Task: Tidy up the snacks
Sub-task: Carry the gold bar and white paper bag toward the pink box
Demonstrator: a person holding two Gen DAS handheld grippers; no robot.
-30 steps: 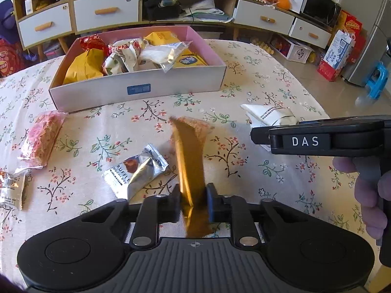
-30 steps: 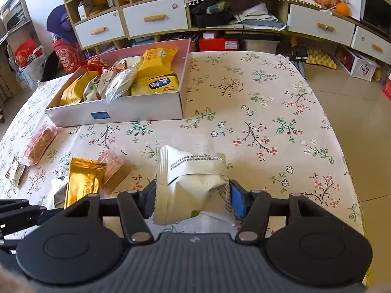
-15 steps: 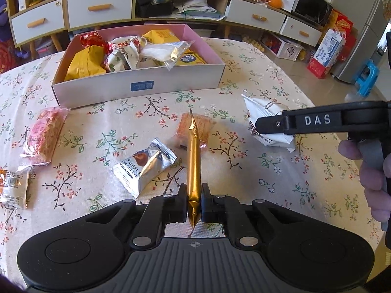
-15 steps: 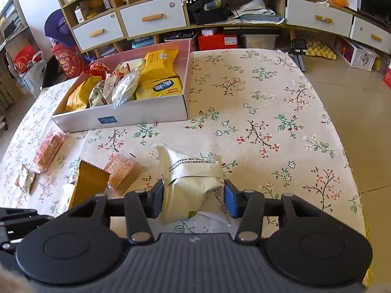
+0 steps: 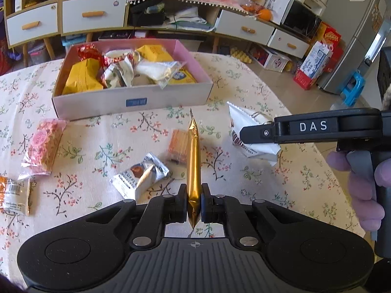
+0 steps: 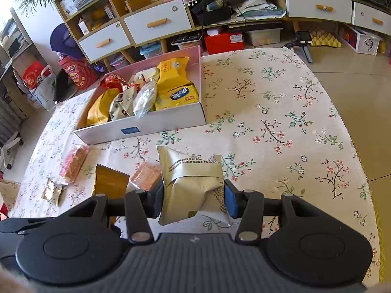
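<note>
The gold packet [image 5: 193,168] was flat and broad in the left claw [image 5: 194,201] a second ago; now it is turned edge-on and lifted off the bench [image 5: 281,183], and it stands upright like a thin blade. The left claw is pressed together on the lower end of this packet. The white packet [image 6: 191,183] in the right claw [image 6: 193,199] has also come up a little from the cloth, and the blue pad and the black pad now press into both of its sides, so the bag is creased in the middle.

The pink box [image 5: 132,103] stands at the far side of the bench and is already full of yellow, white and red snack bags. In front of it some snacks lie loose on the flowered cloth: a silver packet [image 5: 141,175] just left of the gold one, an orange cracker pack [image 5: 179,144] behind it, a pink pack [image 5: 44,147] further left, and a small orange-and-white packet [image 5: 14,193] at the left edge. A hand [image 5: 364,193] holds the handle of the right claw at the right border of the left view.
</note>
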